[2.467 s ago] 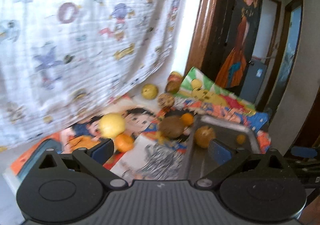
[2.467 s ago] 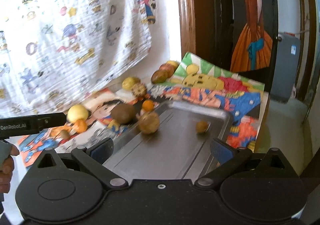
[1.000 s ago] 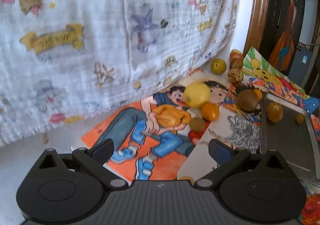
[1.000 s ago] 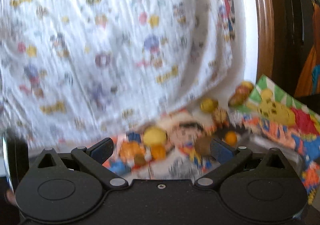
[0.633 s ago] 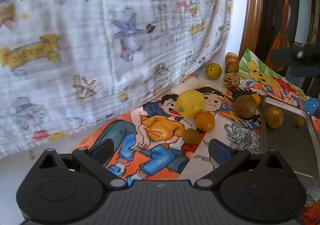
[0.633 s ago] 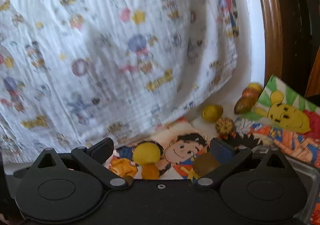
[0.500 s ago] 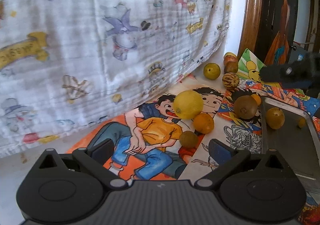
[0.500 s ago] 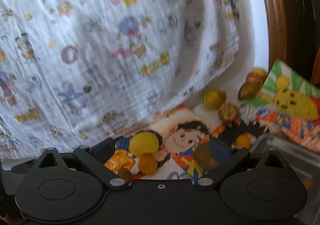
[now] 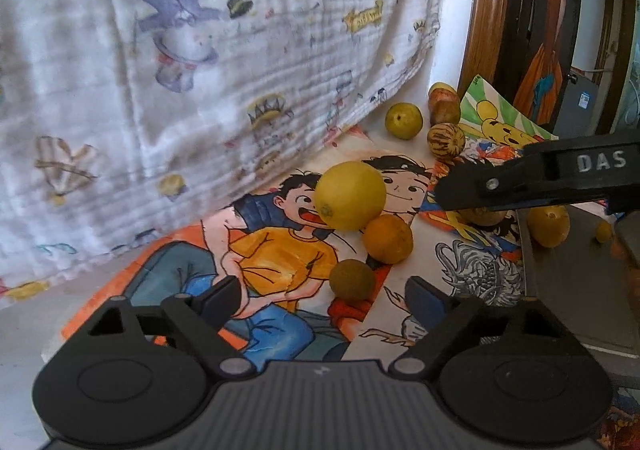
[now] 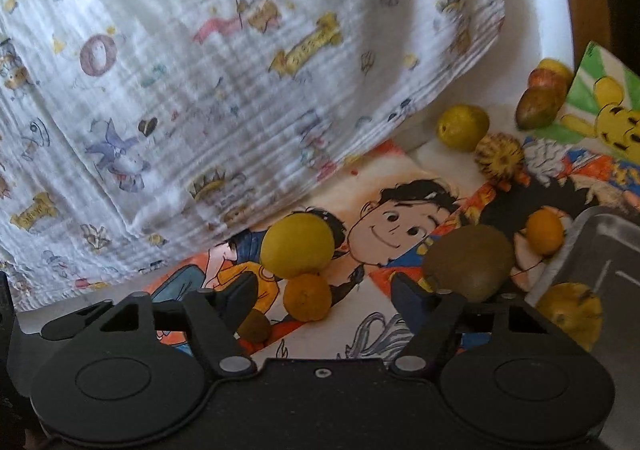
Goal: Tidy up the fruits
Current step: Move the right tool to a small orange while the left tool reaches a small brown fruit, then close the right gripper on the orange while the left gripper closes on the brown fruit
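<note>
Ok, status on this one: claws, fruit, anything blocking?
Both claws open, empty: left claw, right claw. Right nearest the kiwi. Lemon, orange loose on drawings; one yellow fruit in tray. Nothing blocking.

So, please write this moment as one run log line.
left gripper: open, empty | right gripper: open, near kiwi | tray: two fruits inside

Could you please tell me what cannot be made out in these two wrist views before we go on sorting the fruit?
- Brown fruit, left wrist view: mostly hidden by the right gripper crossing in front; contact is unclear.
- Metal tray, right wrist view: cut off by the right edge, so its contents are only partly seen.
- Small dark fruit, right wrist view: partly hidden behind the gripper's finger.
- Tiny fruit in the tray, left wrist view: too small to identify.
</note>
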Demonstrator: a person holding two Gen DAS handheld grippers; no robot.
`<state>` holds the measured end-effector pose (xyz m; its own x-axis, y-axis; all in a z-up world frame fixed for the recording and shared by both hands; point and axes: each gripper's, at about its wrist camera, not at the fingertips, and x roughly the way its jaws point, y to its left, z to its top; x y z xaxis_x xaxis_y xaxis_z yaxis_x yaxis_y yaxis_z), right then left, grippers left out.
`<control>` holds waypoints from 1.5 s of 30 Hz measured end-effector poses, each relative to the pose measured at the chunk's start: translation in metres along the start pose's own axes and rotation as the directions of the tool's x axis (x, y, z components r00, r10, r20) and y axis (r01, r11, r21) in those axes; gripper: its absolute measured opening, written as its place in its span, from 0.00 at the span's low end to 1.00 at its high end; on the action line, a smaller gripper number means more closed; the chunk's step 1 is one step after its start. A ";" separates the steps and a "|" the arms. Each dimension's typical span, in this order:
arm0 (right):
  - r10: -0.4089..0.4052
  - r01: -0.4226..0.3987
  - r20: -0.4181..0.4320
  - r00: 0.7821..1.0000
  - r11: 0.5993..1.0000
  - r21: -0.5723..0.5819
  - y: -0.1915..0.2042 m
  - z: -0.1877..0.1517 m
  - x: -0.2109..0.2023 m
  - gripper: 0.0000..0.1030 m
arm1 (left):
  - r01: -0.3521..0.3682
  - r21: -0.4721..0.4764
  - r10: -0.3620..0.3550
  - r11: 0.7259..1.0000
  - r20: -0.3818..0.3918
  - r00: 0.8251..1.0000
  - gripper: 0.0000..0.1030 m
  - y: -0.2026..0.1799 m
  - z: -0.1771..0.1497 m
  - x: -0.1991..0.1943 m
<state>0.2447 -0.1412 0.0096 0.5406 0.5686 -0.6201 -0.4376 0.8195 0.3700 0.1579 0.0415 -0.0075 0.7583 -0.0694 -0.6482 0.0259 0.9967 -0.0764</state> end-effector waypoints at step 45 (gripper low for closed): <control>0.080 -0.071 -0.081 0.993 0.991 0.110 -0.004 -0.005 0.051 0.35 | 0.090 -0.074 -0.092 0.993 -0.029 0.995 0.30 0.005 -0.001 0.016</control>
<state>0.2707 -0.1158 -0.0267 0.4438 0.6250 -0.6422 -0.3934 0.7798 0.4869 0.1694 0.0448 -0.0195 0.7332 -0.1624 -0.6603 0.0456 0.9806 -0.1906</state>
